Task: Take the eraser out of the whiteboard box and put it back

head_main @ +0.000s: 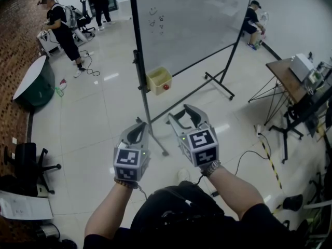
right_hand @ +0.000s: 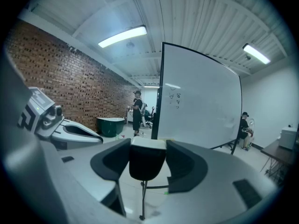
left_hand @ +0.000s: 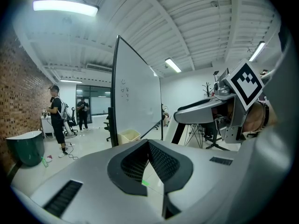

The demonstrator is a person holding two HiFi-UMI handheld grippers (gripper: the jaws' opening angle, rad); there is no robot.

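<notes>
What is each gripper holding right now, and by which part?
The right gripper holds the eraser by its two opposite sides, clamped between the jaws. The left gripper is shut and empty.

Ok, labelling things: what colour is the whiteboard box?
Pale yellow box, clearest in the head view.

I'm looking into an open lab-style workroom. A white rolling whiteboard on a black frame (head_main: 192, 19) stands on a glossy pale tiled floor (head_main: 104, 123), beside a red brick wall (right_hand: 70, 87). Long fluorescent ceiling lights (left_hand: 65, 6) glow overhead. Around it are a black swivel office chair (head_main: 28, 162), a brown equipment-laden folding table (head_main: 285, 74) and loose black cables (head_main: 92, 69).
</notes>
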